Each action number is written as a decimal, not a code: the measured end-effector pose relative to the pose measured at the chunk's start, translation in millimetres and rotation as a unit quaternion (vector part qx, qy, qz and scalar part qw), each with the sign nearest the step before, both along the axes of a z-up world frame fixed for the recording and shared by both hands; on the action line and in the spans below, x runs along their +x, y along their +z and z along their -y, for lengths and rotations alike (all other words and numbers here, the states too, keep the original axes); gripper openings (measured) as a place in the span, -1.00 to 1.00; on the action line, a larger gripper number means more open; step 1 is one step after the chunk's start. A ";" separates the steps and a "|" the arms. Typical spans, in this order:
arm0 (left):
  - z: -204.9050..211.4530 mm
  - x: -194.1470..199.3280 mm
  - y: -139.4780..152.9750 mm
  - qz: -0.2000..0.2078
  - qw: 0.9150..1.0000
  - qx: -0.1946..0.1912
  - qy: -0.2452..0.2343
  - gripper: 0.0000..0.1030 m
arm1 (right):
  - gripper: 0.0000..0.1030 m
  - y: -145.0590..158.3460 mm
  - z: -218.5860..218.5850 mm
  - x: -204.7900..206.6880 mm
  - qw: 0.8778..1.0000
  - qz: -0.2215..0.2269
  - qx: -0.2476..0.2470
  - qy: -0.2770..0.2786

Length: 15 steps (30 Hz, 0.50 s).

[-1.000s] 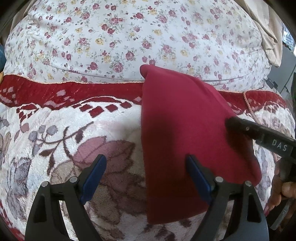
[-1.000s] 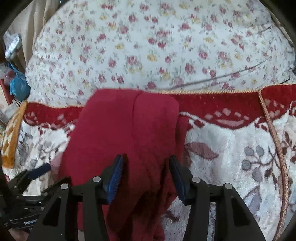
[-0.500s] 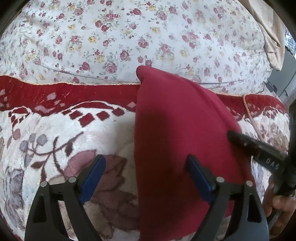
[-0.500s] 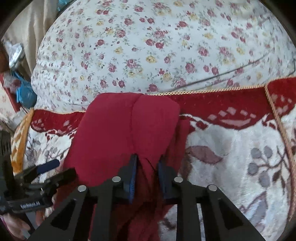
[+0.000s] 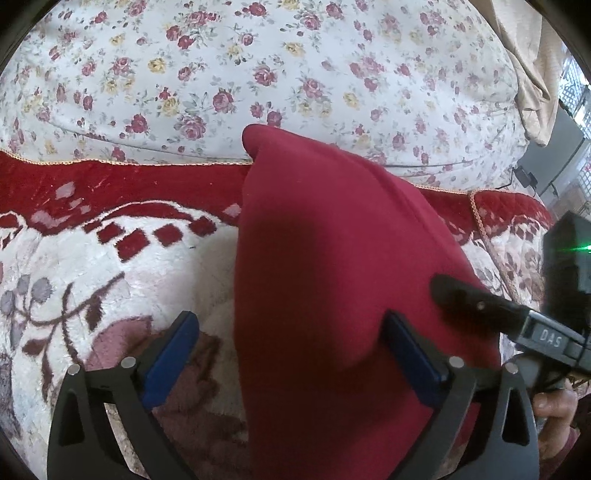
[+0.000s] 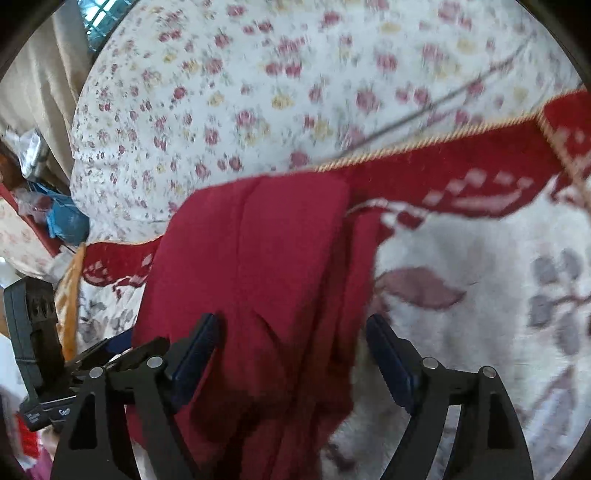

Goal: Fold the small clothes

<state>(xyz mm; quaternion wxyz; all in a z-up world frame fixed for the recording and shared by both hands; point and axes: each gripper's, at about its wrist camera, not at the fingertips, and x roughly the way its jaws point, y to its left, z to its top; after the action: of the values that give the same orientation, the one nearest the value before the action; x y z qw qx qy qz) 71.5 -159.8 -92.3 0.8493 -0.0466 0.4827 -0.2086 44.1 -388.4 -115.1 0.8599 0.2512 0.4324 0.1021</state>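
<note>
1. The dark red knit garment [image 5: 332,280], folded lengthwise, lies on a plush white blanket with red border and leaf pattern [image 5: 110,266]; its near end is cut off by the frame.
2. The left gripper [image 5: 288,354] is spread wide, one blue pad [image 5: 410,350] over the cloth.
3. The right gripper [image 6: 291,350] stands agape astride the garment; that view is motion-blurred.
4. A floral white quilt [image 5: 295,66] lies beyond.

Plush blanket [image 5: 110,266], white with red border and leaf motifs | floral quilt [image 5: 295,66] bunched behind | beige curtain [image 5: 532,66] at right, daylit window [image 6: 99,14] beyond | cluttered corner with blue bag [image 6: 62,221]
</note>
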 end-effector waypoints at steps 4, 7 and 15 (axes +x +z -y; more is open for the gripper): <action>-1.0 4.6 -4.3 -0.009 1.000 -0.012 0.001 1.00 | 0.79 -4.8 -3.9 8.5 1.000 0.013 0.009 0.013; 0.2 5.2 -4.2 -0.010 1.000 -0.013 0.001 1.00 | 0.77 -5.2 -8.1 13.5 1.000 0.015 0.006 0.023; 9.6 -3.3 3.4 0.007 1.000 -0.009 -0.024 0.54 | 0.12 9.2 -14.7 7.2 0.999 0.028 -0.013 0.034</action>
<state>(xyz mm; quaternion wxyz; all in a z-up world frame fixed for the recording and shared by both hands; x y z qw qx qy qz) 68.2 -169.3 -88.9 0.8468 -0.0408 0.4759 -0.2338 51.2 -373.8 -105.9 0.8711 0.2220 0.4177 0.1323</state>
